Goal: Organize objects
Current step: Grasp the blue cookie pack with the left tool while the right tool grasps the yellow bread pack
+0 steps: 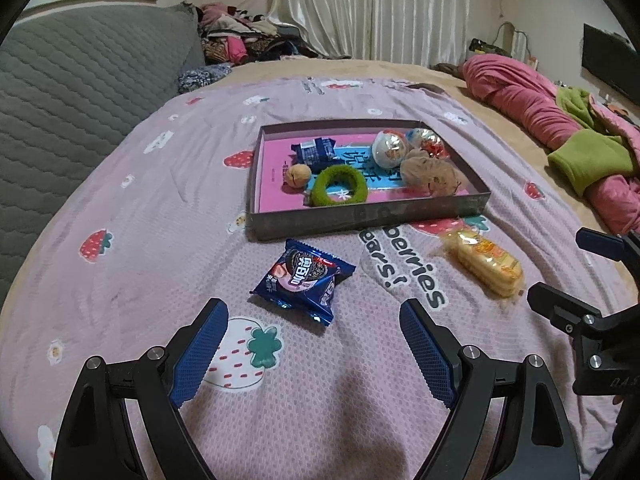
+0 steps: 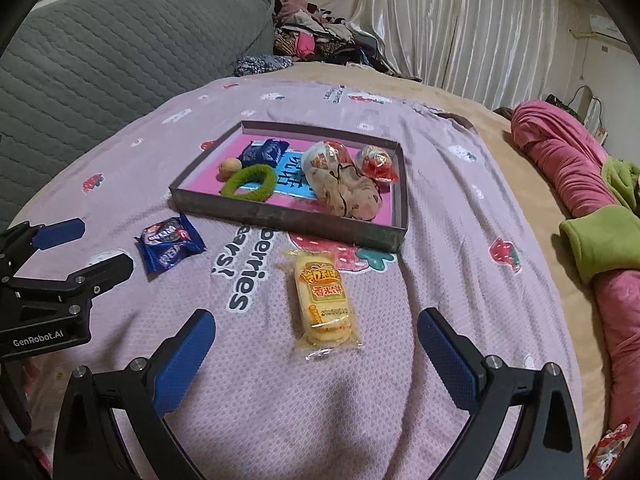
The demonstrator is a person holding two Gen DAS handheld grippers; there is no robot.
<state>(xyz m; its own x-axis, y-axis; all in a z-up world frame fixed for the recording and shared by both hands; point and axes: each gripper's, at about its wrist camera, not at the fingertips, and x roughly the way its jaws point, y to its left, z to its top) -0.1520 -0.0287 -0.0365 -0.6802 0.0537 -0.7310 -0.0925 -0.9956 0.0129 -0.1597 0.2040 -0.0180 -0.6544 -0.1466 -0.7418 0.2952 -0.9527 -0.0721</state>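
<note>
While both grippers, left (image 1: pixel 314 350) and right (image 2: pixel 316 354), hover spread, cookie (image 1: pixel 304 278) and crackers (image 2: pixel 325 304) await pickup into the box (image 2: pixel 288 216).

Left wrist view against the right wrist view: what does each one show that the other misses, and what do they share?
Only the left wrist view shows the dark screen on the far right wall and the right gripper from outside, open. Only the right wrist view shows the left gripper from outside, open, and a red printed wrapper at the bed's lower right edge. Both show the shallow box holding a green hair tie, with a blue cookie packet and a yellow cracker packet lying outside it on the strawberry bedspread.
</note>
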